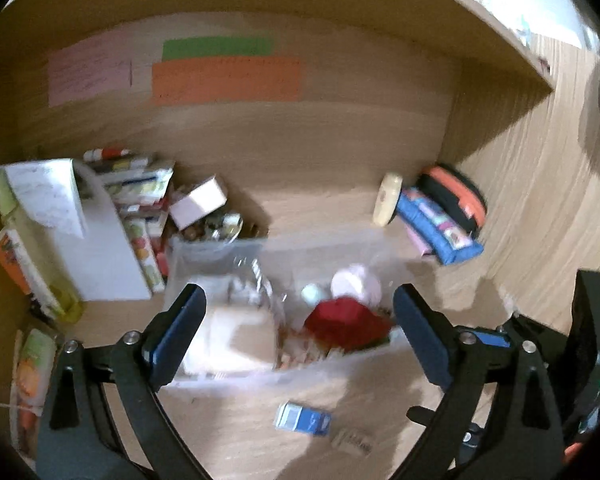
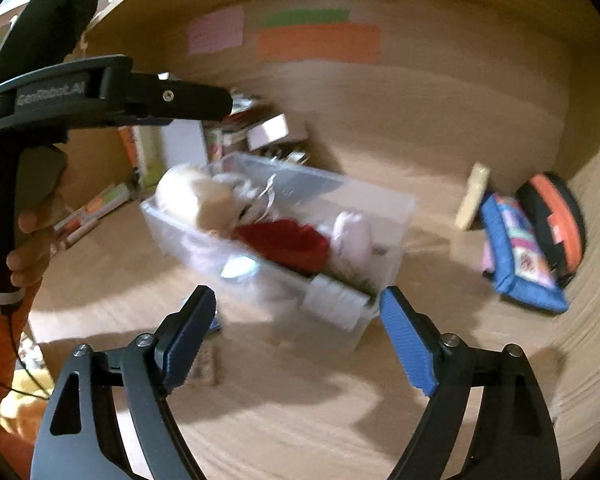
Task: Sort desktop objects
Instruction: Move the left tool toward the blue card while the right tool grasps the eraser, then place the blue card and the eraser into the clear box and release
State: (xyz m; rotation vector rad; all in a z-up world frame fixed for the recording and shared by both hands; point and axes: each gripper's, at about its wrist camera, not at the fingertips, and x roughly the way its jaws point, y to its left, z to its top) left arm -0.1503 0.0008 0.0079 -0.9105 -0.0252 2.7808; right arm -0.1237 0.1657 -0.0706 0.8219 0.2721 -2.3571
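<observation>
Two handheld grippers hang over a wooden desk (image 1: 260, 432) with nothing between their blue pads: the left gripper (image 1: 300, 340) has its jaws spread wide, and the right gripper (image 2: 296, 336) stands likewise apart, both free for a next pick. Nearest, on the bare desktop just short of the left gripper, lie a small blue box (image 1: 302, 420) and a pale, blurred item (image 1: 352, 442) beside it, apparently not yet sorted. Just beyond sits the clear plastic bin (image 2: 396, 216), the likely collection point, already holding a red cloth-like item (image 2: 284, 242), a pink-and-white soft item (image 2: 354, 236) and a cream plush toy (image 2: 200, 196). To the far left, books and boxes (image 1: 140, 200) lean in a loose stack against the back panel; to the far right, a blue patterned pouch (image 2: 520, 256) and an orange-and-black case (image 2: 556, 216) rest in the corner, a cream block (image 2: 474, 196) propped beside them. Coloured paper notes (image 1: 224, 76) are stuck on the back wall. A person's hand (image 2: 32, 236) grips the left tool's handle.
</observation>
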